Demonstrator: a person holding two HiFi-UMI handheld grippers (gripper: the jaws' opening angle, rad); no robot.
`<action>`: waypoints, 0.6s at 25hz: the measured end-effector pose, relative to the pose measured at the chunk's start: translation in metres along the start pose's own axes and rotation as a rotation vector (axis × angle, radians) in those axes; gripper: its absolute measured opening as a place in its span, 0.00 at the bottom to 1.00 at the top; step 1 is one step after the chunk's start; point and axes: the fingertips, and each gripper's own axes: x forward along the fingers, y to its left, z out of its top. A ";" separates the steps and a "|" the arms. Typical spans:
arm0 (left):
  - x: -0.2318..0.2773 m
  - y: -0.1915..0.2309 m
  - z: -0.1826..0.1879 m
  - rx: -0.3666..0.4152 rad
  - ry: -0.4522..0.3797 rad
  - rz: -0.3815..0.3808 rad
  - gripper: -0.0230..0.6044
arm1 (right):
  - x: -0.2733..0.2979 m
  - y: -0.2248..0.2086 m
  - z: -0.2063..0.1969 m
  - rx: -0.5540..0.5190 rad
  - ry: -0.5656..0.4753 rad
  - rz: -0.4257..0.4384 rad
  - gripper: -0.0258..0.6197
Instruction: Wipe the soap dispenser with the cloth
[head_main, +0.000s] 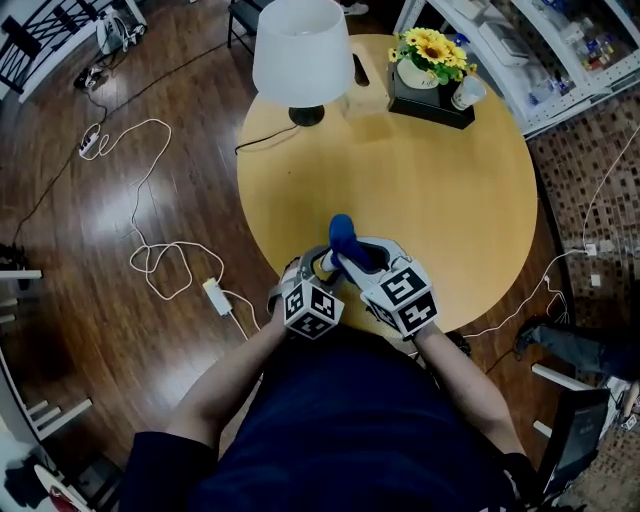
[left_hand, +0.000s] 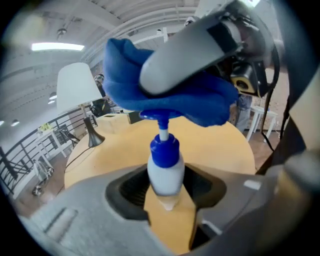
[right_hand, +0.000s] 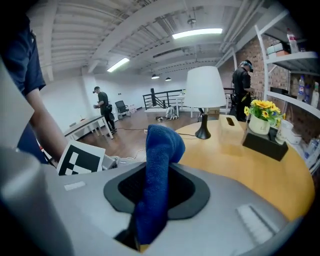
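A white soap dispenser (left_hand: 164, 172) with a blue pump stands upright between the jaws of my left gripper (left_hand: 165, 187), which is shut on its body. A blue cloth (left_hand: 165, 95) is draped over the pump head, pressed from above by a grey finger (left_hand: 180, 55) of the right gripper. In the right gripper view the cloth (right_hand: 157, 165) hangs pinched between the jaws of my right gripper (right_hand: 150, 200). From the head view both grippers, left (head_main: 318, 268) and right (head_main: 352, 255), meet at the round table's near edge, the cloth (head_main: 342, 235) bunched above them; the dispenser is mostly hidden there.
The round yellow table (head_main: 450, 190) carries a white-shaded lamp (head_main: 302, 55) at the back and a black tray with a sunflower pot (head_main: 432, 60) and a cup (head_main: 466, 92). Cables and a power adapter (head_main: 216, 296) lie on the wooden floor to the left. Shelves stand at the far right.
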 end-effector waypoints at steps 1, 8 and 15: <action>0.001 0.000 0.000 -0.003 0.001 -0.001 0.37 | -0.004 -0.006 -0.004 0.021 0.008 -0.015 0.19; 0.003 0.001 0.000 0.018 0.005 -0.005 0.37 | -0.015 0.015 -0.019 -0.001 0.038 -0.009 0.19; 0.004 0.006 -0.001 -0.016 0.018 -0.020 0.37 | 0.001 -0.005 -0.007 0.079 0.014 -0.022 0.19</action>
